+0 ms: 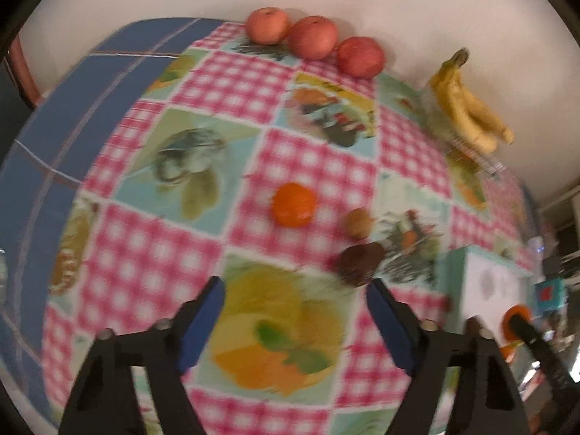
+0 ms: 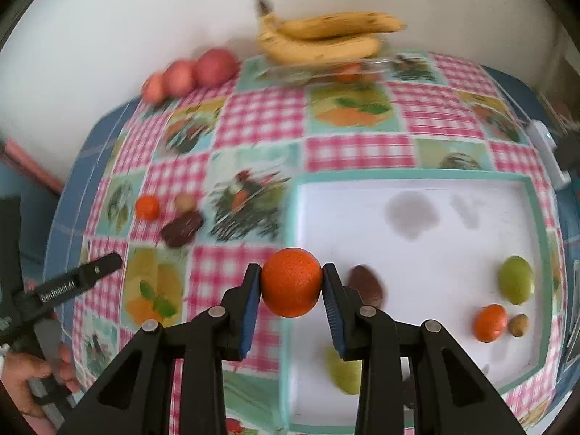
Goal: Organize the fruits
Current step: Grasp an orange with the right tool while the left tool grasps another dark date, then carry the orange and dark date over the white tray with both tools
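Your right gripper [image 2: 291,282] pinches a round orange tangerine [image 2: 291,282] at the near-left edge of the white teal-rimmed tray [image 2: 417,181]. Your left gripper's [image 1: 295,291] fingers stand spread, empty, above the checked desk [image 1: 308,159].

Orange tangerine [image 2: 291,282] clamped aloft at tray edge; another [image 1: 294,204] lies on cloth

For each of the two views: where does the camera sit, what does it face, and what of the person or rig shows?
Left wrist: behind the open left tongs, facing down at a loose orange.
Right wrist: behind the right tongs, clamping another orange at the white tray; a hand shows lower left.
Shared: apples, bananas.
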